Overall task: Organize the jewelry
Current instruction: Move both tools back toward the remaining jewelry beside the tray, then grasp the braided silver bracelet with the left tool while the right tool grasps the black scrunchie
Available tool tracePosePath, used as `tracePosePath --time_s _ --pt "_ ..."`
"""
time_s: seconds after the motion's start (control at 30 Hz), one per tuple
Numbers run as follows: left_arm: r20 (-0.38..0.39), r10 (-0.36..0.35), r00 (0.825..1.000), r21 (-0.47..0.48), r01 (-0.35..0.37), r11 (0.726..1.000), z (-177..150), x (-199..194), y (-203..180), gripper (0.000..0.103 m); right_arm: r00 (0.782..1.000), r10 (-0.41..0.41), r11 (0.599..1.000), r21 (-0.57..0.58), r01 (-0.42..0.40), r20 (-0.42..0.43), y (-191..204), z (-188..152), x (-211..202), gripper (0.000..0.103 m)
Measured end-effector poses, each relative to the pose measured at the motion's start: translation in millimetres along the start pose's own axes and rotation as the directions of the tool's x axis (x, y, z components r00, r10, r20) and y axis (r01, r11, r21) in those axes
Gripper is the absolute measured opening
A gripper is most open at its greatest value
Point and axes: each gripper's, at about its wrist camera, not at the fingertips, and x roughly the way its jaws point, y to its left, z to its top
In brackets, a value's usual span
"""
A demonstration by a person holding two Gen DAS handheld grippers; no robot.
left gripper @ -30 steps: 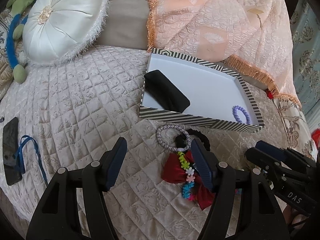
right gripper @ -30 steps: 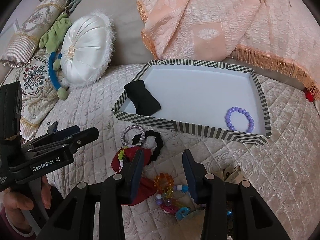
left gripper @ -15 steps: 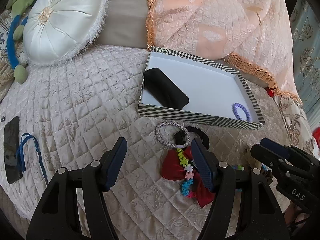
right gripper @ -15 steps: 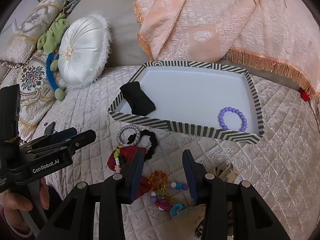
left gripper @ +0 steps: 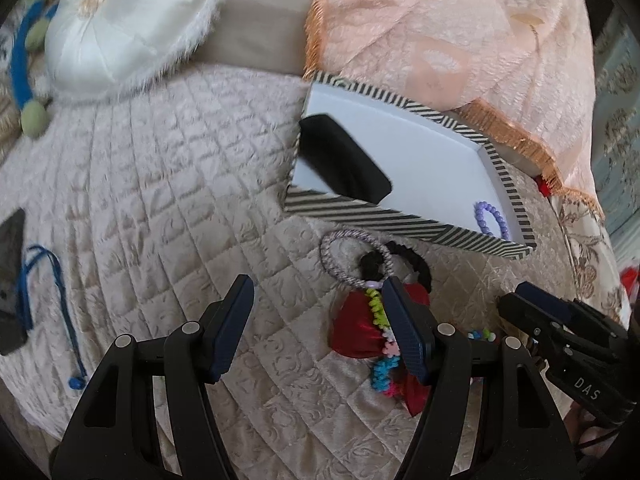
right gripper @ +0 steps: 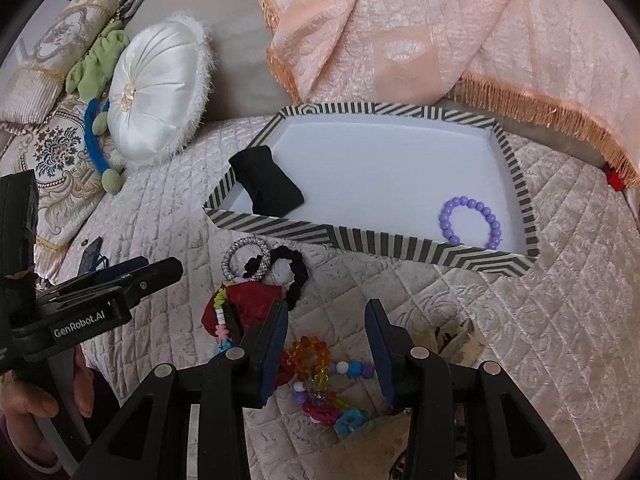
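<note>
Hovering over a quilted bedspread [left gripper: 168, 200], the left gripper [left gripper: 316, 328] has its jaws spread wide with nothing between them; its right finger overlaps a red satin bow [left gripper: 356, 332] crossed by a strand of bright flower beads [left gripper: 380, 344]. The right gripper [right gripper: 326, 340] also stands open, jaws parted above a pile of mixed bead bracelets [right gripper: 320, 376] without touching it. The striped tray [right gripper: 400, 244] lies just beyond, holding a black cushion [right gripper: 266, 188] at its left end and a purple bead bracelet [right gripper: 472, 222] near its right corner.

Only the right wrist view shows the bead pile clearly, an orange translucent bracelet [right gripper: 310, 352] on top, and the person's hand [right gripper: 44, 396] on the left tool's handle. Only the left wrist view shows a dark phone [left gripper: 10, 276] and a blue cord [left gripper: 60, 292] at the bedspread's left edge. Both views show a grey speckled hair tie [left gripper: 352, 256] overlapping a black scrunchie [right gripper: 296, 272] just before the tray, a white round pillow [right gripper: 156, 92], and a peach fringed throw [right gripper: 400, 32] behind.
</note>
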Motion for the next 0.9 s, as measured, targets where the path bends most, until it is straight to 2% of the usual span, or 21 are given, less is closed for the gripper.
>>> tracePosePath --time_s 0.13,0.33,0.53,0.7,0.73,0.77,0.8,0.83,0.87,0.9 --pt "-0.050 -0.028 0.998 -0.044 0.025 0.999 4 18 8 0.067 0.999 0.024 1.000 0.012 -0.024 -0.022 -2 3 17 0.038" --pt "-0.079 -0.046 0.996 -0.074 0.040 0.996 13 40 7 0.067 0.997 0.061 0.998 0.019 -0.061 -0.037 -3 13 41 0.038" --pt "-0.090 -0.005 0.996 -0.071 -0.001 0.997 20 57 2 0.067 0.995 0.076 0.997 -0.023 -0.077 -0.066 5 20 63 0.038" --pt "-0.096 0.053 0.994 -0.028 -0.056 0.998 22 65 -4 0.066 0.996 0.041 0.997 -0.064 -0.046 -0.078 9 22 78 0.037" --pt "-0.099 0.063 0.993 -0.020 -0.065 0.998 22 67 -4 0.066 0.996 0.039 0.997 -0.067 -0.044 -0.083 9 22 81 0.036" --pt "-0.098 0.071 0.993 -0.011 -0.072 0.997 22 69 -5 0.065 0.995 0.033 0.996 -0.075 -0.040 -0.090 9 21 85 0.027" --pt "-0.091 0.080 0.993 0.000 -0.080 0.997 22 70 -6 0.060 0.995 0.026 0.996 -0.080 -0.034 -0.094 9 20 87 0.021" --pt "-0.084 0.095 0.992 0.010 -0.095 0.995 22 72 -7 0.049 0.996 0.021 0.996 -0.084 -0.028 -0.092 8 19 88 0.019" --pt "-0.077 0.115 0.990 0.018 -0.114 0.993 22 74 -7 0.042 0.996 0.021 0.996 -0.087 -0.028 -0.083 6 18 87 0.011" --pt "-0.068 0.128 0.989 0.020 -0.126 0.992 22 75 -6 0.030 0.997 0.022 0.996 -0.086 -0.029 -0.079 5 18 85 0.008"
